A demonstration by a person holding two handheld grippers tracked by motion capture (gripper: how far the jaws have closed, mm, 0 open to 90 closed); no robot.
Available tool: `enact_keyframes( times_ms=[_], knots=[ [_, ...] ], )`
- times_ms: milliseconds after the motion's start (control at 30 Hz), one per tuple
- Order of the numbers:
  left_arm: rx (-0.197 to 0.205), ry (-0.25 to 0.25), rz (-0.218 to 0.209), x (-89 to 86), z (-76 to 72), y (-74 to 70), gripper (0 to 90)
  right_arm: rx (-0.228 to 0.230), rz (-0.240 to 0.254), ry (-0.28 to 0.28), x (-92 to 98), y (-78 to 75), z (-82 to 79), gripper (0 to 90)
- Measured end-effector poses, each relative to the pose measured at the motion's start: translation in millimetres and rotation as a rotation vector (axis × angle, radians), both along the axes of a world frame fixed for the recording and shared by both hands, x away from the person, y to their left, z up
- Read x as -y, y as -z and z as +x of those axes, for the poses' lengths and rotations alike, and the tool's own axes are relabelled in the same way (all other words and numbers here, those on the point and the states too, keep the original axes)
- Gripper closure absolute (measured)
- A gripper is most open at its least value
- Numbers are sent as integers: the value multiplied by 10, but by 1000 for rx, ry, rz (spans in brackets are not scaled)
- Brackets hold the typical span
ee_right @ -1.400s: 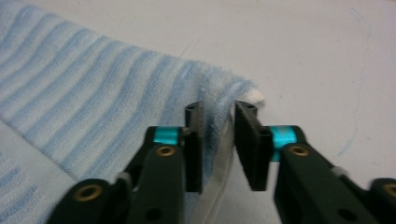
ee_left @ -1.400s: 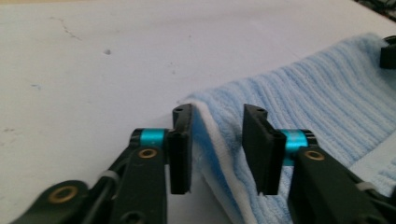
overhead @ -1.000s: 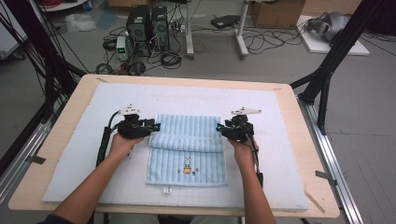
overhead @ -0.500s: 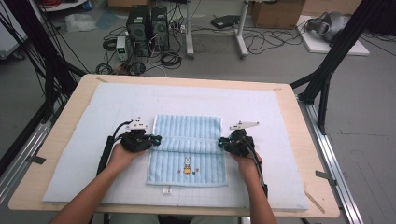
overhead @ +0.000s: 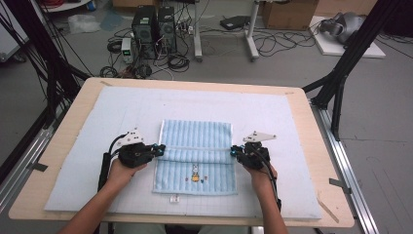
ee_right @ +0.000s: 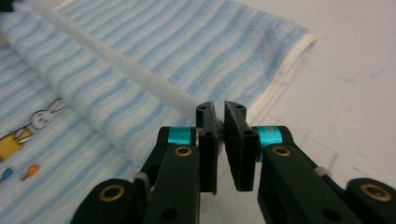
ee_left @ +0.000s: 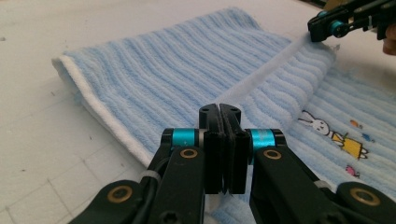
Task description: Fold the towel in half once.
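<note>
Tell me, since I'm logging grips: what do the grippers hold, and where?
Each clamps the blue striped towel at its folded-over white hem: left gripper on one corner, right gripper on the other.

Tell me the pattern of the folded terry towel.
Light blue ribbed stripes, white hem, on the towel; left gripper view.

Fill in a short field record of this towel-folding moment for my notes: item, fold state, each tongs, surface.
item: blue striped towel with a rabbit picture
fold state: far part folded over toward the person, white hem across the middle
left tongs: shut on the hem's left end
right tongs: shut on the hem's right end
surface: white mat on a wooden table
</note>
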State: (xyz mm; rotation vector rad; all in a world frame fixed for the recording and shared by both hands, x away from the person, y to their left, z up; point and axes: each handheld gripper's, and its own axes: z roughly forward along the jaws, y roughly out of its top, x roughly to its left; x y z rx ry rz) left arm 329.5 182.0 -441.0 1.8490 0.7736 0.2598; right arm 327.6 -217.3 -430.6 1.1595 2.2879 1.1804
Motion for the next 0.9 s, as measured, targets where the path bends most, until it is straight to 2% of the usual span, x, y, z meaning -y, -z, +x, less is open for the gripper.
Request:
enact_keyframes(
  times_ms=[67, 233, 433, 533, 900],
  knots=[
    [-1, 1, -14, -7, -21, 4, 877, 7, -1, -4, 13, 10, -31, 849],
    [-11, 9, -46, -18, -101, 28, 876, 14, 55, -3, 67, -3, -121, 849],
    [5, 36, -72, -20, -259, -19, 875, 54, 75, -18, 105, -75, -322, 849],
    [13, 42, -67, -35, -359, -32, 874, 61, 93, -13, 127, -90, -440, 849],
    [20, 55, -30, -77, -758, -13, 894, 70, 82, -2, 126, -91, -902, 850]
  ],
)
